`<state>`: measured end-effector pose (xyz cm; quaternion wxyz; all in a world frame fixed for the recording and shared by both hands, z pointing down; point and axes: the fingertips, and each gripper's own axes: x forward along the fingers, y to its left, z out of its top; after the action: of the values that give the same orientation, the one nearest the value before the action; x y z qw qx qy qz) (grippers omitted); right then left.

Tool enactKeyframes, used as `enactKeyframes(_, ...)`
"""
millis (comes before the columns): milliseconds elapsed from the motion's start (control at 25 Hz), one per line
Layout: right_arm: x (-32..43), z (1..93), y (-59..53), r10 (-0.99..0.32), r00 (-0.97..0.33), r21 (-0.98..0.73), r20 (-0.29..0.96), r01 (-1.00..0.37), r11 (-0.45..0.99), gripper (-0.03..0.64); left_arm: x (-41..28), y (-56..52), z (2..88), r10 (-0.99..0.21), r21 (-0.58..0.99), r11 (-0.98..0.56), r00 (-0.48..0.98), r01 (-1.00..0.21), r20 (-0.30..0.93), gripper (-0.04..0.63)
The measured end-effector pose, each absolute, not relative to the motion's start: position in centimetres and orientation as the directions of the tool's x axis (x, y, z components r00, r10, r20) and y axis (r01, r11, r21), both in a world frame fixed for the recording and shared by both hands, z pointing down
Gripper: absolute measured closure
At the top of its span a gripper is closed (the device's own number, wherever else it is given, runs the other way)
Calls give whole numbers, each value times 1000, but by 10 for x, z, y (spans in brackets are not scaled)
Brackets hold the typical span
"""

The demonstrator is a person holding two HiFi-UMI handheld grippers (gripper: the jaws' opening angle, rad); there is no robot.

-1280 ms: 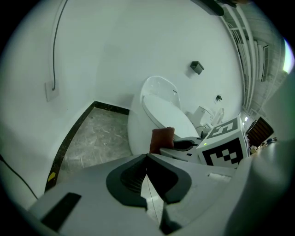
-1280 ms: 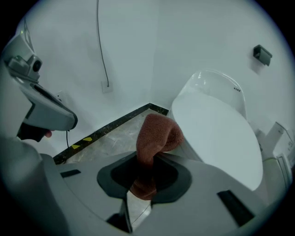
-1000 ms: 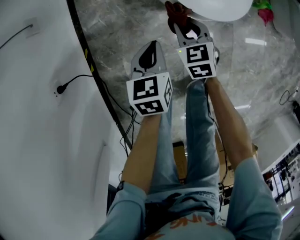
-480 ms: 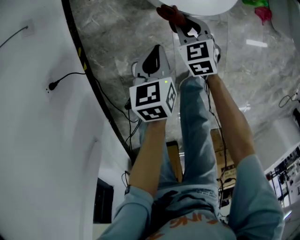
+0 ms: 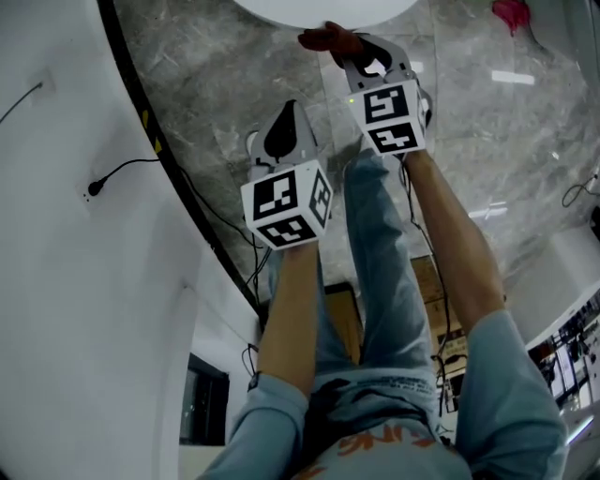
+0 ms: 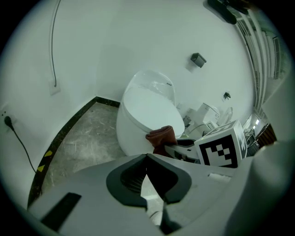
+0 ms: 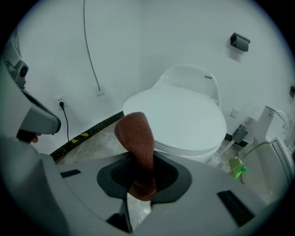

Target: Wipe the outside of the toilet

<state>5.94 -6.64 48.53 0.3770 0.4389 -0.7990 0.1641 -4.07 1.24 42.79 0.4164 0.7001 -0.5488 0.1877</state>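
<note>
The white toilet (image 7: pixel 184 115) stands with its lid down; only its front rim (image 5: pixel 319 9) shows at the top of the head view. My right gripper (image 5: pixel 361 56) is shut on a red-brown cloth (image 7: pixel 138 143), which sticks up from the jaws just in front of the bowl. In the head view the cloth (image 5: pixel 328 39) lies right at the toilet's rim. My left gripper (image 5: pixel 286 127) hangs lower and to the left, over the floor, shut with nothing in it. The left gripper view shows the toilet (image 6: pixel 147 110), the cloth (image 6: pixel 160 137) and the right gripper beside them.
A white wall with a black skirting strip (image 5: pixel 150 131) runs along the left, and a black cable with a plug (image 5: pixel 94 187) hangs on it. A green bottle (image 7: pixel 237 170) and pipework stand right of the toilet. The person's jeans-clad legs are below the grippers.
Both grippers have moved up the head view toward the toilet. The cloth now sits at the bowl's rim, and the left gripper has shifted slightly left.
</note>
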Motion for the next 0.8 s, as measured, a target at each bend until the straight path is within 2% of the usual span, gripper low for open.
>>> enactKeyframes(320, 116, 491, -72, -571, -312, 76, 759, -829, 554, 543, 9, 8, 423, -597, 351, -105, 341, -930, 726, 600)
enactKeyframes(800, 184, 489, -111, -575, -312, 98, 756, -815, 572, 542, 67, -12, 416, -627, 365, -93, 339, -926, 701, 600)
